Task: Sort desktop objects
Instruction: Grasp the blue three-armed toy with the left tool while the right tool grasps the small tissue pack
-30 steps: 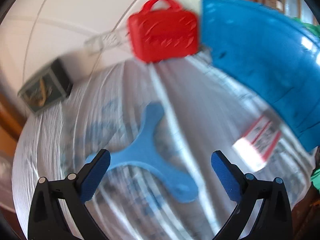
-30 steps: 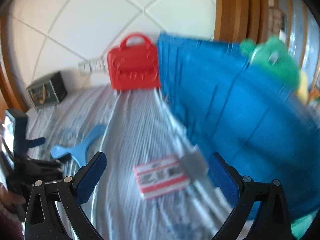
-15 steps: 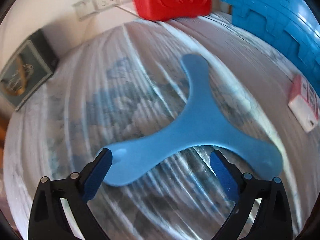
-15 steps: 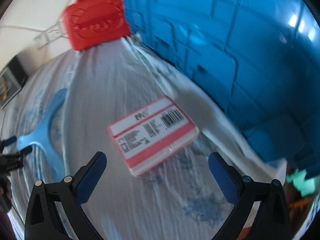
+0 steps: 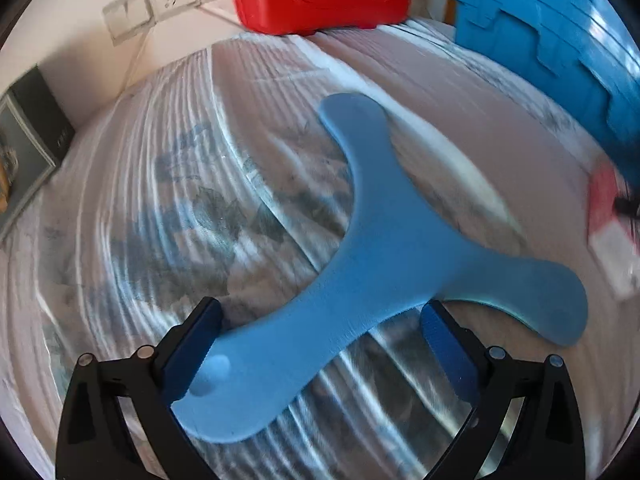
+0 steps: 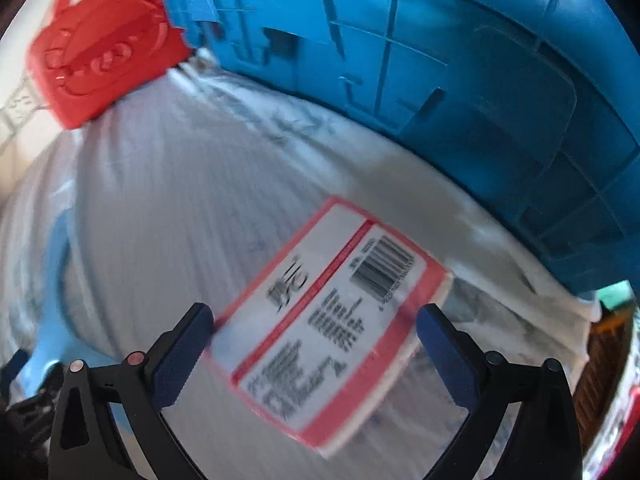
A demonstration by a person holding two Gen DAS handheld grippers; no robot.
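Left gripper wide over blue boomerang, right gripper apparently straddling red-edged card

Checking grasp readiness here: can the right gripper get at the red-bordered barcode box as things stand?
Probably yes. The right gripper is open, its fingers either side of the red-bordered box lying flat on the cloth; nothing lies between.

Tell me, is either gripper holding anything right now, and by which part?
Nothing is held. The left gripper is open astride one arm of the blue boomerang; the right gripper is open around the red-bordered box.
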